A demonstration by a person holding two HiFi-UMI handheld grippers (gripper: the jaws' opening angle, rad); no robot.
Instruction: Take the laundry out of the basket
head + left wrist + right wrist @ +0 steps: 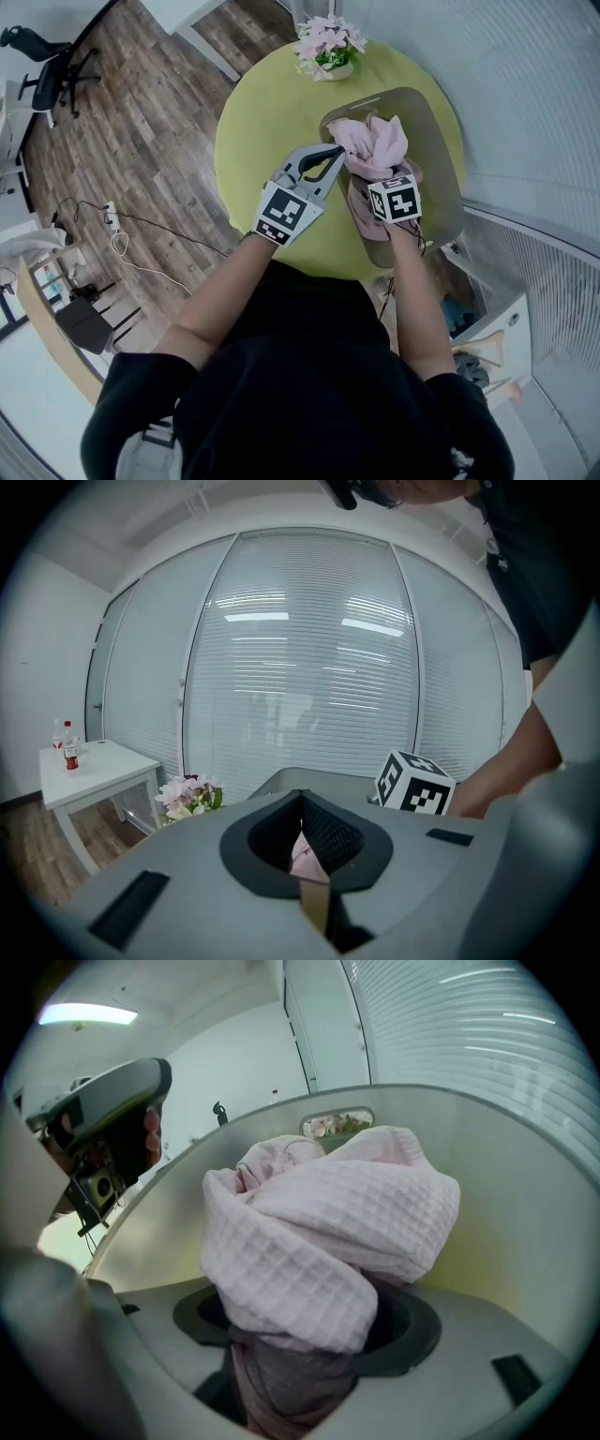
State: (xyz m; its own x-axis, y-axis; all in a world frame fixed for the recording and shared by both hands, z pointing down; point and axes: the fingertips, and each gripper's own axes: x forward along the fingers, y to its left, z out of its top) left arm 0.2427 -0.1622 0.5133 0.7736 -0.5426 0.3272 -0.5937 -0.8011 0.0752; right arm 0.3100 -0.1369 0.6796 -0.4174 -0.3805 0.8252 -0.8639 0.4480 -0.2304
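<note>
The basket (441,150) stands on the round surface (253,141), toward its 3 o'clock edge. Flowers (328,45) sit at the surface's 12 o'clock, just behind the basket. A cloth (375,141) lies in the basket's middle — left gripper (337,155) at its 9 o'clock, right gripper (377,173) at its 6. A chair (47,66) stands on the floor, well apart at 10 o'clock.

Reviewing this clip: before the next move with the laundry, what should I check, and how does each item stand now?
1. Right gripper grips the pink cloth: ok, the bundle is bunched between its jaws.
2. Left gripper holds cloth too: ok, a pink sliver is pinched between its jaws.
3. Cloth clear of the basket: cannot tell, pink fabric still shows inside.
4. Bare table beside the basket: ok.
5. Flower pot out of the way: ok, it stands apart at the far edge.
</note>
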